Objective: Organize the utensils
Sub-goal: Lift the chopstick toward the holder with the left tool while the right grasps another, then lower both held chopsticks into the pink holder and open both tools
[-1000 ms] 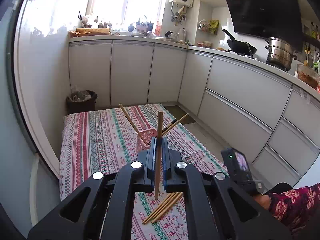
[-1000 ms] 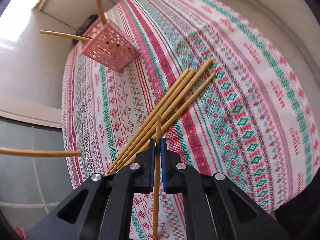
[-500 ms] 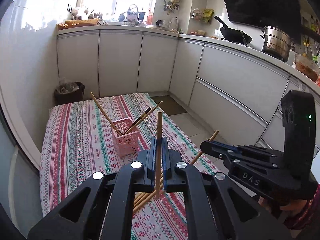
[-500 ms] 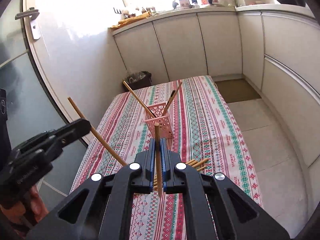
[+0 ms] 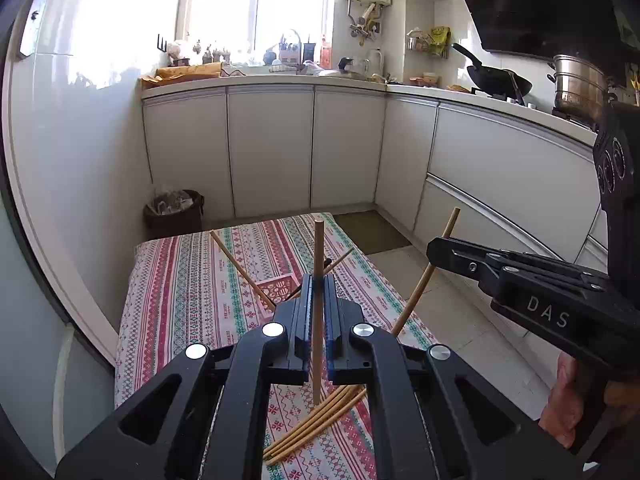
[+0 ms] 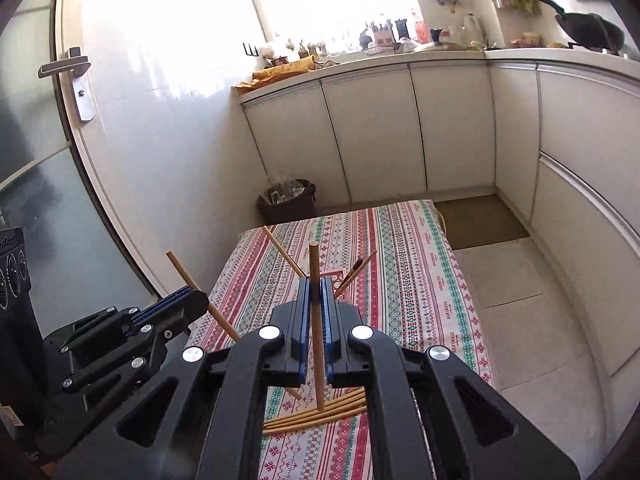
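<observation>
Above a tabletop (image 5: 168,280) covered in a red, green and white patterned cloth, two hand-held grippers hang side by side, each with its jaws clamped on a single wooden chopstick. The left gripper (image 5: 319,280) holds its chopstick (image 5: 318,264) upright, the stick rising past the blue pads and dropping below them. The right gripper (image 6: 315,284) grips its own chopstick (image 6: 316,320) the same way, nearly vertical in its own view; seen from the left wrist camera, that gripper (image 5: 434,249) reaches in from the right edge and its stick slants across the jaw tips. A hand (image 5: 564,400) shows beneath its black body. From the right wrist camera the left gripper (image 6: 196,300) sits low on the left with its stick angled up and away.

Farther along the cloth stands a pink lattice basket (image 5: 276,286), mostly hidden behind the jaws, with several sticks already leaning out of it (image 6: 282,254), one of them dark-tipped (image 6: 354,270). Closer to the cameras, a loose bundle of chopsticks (image 5: 316,424) lies flat on the cloth, well apart from the basket.

Beyond the tabletop, white cabinets (image 5: 272,148) run along the wall and around the corner, a dark waste bin (image 5: 174,212) stands on the floor by them, and a black wok (image 5: 496,76) and a steel pot (image 5: 578,84) sit on the counter at right.
</observation>
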`<state>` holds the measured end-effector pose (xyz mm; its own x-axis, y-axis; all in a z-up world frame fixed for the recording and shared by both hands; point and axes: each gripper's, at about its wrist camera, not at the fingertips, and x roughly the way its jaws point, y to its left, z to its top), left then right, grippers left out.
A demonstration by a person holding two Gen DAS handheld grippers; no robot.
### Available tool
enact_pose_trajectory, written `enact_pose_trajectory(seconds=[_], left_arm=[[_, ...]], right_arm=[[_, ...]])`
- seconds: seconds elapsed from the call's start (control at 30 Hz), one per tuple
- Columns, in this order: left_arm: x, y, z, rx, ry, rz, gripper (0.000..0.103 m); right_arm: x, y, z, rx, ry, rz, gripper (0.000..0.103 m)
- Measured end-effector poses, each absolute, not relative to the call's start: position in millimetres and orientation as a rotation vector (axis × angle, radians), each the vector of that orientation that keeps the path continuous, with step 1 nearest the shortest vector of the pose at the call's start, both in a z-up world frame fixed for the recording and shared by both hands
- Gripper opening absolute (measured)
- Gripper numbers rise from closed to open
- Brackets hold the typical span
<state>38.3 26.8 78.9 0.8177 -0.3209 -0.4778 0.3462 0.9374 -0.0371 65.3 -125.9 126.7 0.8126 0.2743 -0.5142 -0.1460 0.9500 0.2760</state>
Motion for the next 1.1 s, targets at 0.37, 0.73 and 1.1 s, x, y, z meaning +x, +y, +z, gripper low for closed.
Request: enact_pose_trajectory(seconds=[0.37, 0.73, 1.1], left_arm=[[75.0, 24.1, 104.3, 0.009, 0.445, -0.323, 0.004], [124.5, 21.6, 122.3, 0.005, 0.402, -0.290, 0.004], [179.6, 29.5, 103.5, -0.017, 0.421, -0.260, 0.004]], right_arm=[[102.8, -133.9, 145.0, 0.270, 0.552, 0.220, 0.006], [149.4, -134.3, 162.2, 0.272, 0.489, 0.210, 0.006], [201.9, -120.6, 138.7, 0.253, 0.492, 0.207, 0.006]])
